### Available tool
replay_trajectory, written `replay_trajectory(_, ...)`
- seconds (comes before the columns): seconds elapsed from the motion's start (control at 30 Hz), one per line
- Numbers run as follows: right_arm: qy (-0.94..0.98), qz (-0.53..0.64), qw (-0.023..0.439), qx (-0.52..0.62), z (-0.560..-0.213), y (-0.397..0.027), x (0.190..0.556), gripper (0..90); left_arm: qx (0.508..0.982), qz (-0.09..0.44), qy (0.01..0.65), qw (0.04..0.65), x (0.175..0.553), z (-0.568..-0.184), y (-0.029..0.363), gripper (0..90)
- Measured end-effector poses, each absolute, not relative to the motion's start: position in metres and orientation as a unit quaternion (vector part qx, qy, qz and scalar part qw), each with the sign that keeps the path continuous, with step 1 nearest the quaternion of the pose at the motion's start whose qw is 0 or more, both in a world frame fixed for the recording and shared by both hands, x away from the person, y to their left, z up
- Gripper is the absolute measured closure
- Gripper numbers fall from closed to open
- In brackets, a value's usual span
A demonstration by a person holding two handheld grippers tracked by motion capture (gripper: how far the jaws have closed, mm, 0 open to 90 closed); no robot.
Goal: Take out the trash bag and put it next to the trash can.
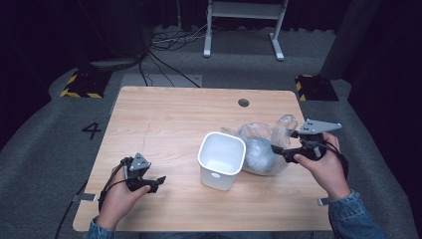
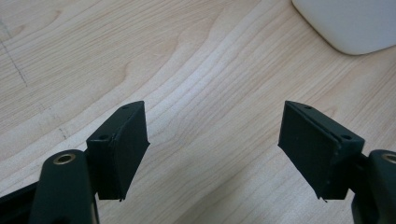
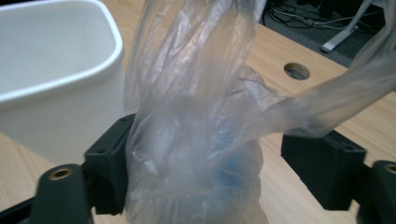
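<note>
Both grippers stand with jaws wide: the right gripper, right of frame centre, has released jaws straddling the clear plastic bag beside the white bin; the left gripper, lower left, holds nothing above the counter. A floor mark reads "4".

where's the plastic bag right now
In the high view the plastic bag lies on the table's right half, against the white bin's right side, with the right gripper at its right edge.

The pale wooden tabletop with rounded corners has a small round hole near its far edge. On it stand a white plastic bin and, touching it, a crumpled clear plastic bag.
</note>
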State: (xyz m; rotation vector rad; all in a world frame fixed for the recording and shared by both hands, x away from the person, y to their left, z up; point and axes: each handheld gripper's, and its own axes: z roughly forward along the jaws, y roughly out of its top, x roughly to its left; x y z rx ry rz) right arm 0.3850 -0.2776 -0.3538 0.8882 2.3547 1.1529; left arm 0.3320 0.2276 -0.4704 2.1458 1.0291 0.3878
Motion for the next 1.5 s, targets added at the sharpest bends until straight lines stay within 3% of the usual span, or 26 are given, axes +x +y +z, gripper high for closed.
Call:
replay_trajectory(0.13,0.839,0.403,0.183,0.318,-0.358,-0.286,0.374,15.4,0.832,0.150,0.398,0.357,0.331,-0.469,0.227,23.5)
replay_trajectory(0.63,0.828,0.420,0.189,0.321,-0.365,-0.313,0.342,15.5,0.831,0.151,0.398,0.358,0.327,-0.468,0.230,23.4)
replay_trajectory(1.5,0.839,0.361,0.146,0.381,-0.458,-0.346,0.337,15.8,0.828,0.145,0.425,0.335,0.319,-0.483,0.250,23.3)
